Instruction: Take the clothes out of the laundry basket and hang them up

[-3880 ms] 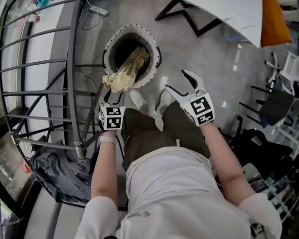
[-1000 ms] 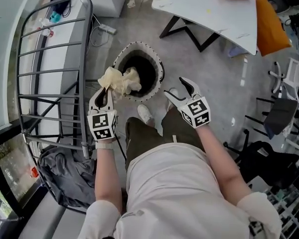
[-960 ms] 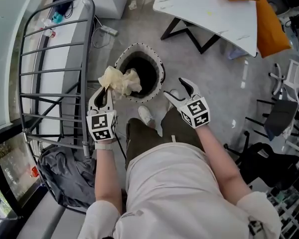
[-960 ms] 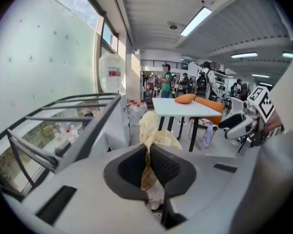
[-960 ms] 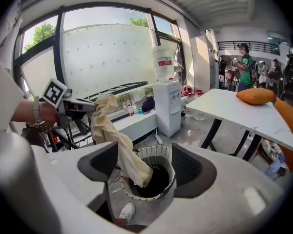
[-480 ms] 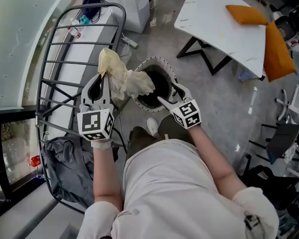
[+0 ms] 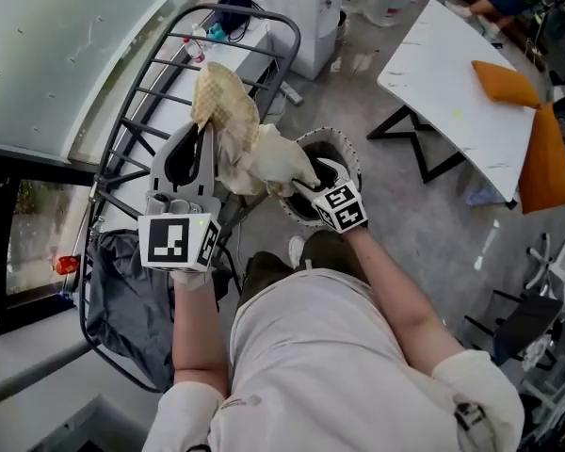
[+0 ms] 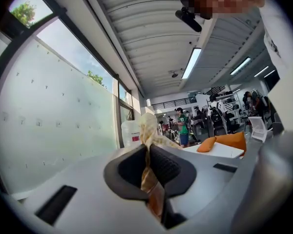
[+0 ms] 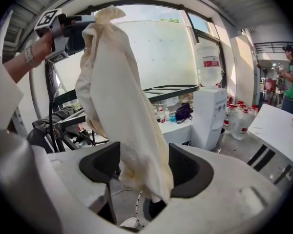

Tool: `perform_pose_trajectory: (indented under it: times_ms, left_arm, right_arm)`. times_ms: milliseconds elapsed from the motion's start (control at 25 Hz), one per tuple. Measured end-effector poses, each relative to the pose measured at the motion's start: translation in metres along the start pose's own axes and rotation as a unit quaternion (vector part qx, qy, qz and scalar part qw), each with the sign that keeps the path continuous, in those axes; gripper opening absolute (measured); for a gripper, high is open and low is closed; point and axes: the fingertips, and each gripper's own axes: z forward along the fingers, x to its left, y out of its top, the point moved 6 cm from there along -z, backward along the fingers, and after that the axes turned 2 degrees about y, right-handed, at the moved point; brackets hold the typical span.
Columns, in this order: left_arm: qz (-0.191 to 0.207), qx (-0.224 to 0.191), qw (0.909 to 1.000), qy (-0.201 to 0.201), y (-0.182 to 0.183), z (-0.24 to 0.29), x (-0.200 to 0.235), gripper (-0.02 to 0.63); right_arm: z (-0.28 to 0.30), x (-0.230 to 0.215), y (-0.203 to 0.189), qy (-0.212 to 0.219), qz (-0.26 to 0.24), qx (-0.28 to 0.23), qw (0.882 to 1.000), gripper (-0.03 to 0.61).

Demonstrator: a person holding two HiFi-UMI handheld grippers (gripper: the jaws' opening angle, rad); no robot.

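Hanging from the left gripper's [image 7: 203, 128] clamped jaws, the cream garment [image 7: 264, 156] is above the laundry basket's [image 7: 355, 161] rim. The right gripper's [image 7: 307, 189] jaws, just closing, stand apart around its lower end.

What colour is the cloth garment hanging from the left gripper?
The crumpled cloth garment is cream with yellowish patches; right gripper view shows it best.
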Motion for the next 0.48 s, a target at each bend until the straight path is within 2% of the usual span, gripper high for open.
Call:
perform_pose_trajectory:
  times_ms: [120,200,360,440,480]
  left_arm:
    - [0.000,-0.015,0.9994,0.032,0.016,-0.017,0.007,0.020]
    - [-0.007,-0.019,0.9980,0.060,0.022,-0.029,0.011,0.020]
    - [-0.033,-0.020,0.9936,0.106,0.026,-0.052,0.010,0.020]
    - [-0.025,-0.014,0.9897,0.140,0.027,-0.067,0.009,0.020]
    - [-0.017,-0.010,0.9867,0.161,0.028,-0.077,0.009,0.020]
  right_arm:
    - [0.021,0.006,0.002,0.032,-0.019,0.028,0.999,0.300]
    - [0.031,0.009,-0.001,0.058,-0.025,0.046,0.997,0.261]
    - [0.047,0.017,-0.006,0.104,-0.042,0.067,0.991,0.137]
    - [0.047,0.019,0.001,0.103,-0.066,0.062,0.991,0.014]
    - [0.044,0.020,0.007,0.101,-0.076,0.054,0.991,0.014]
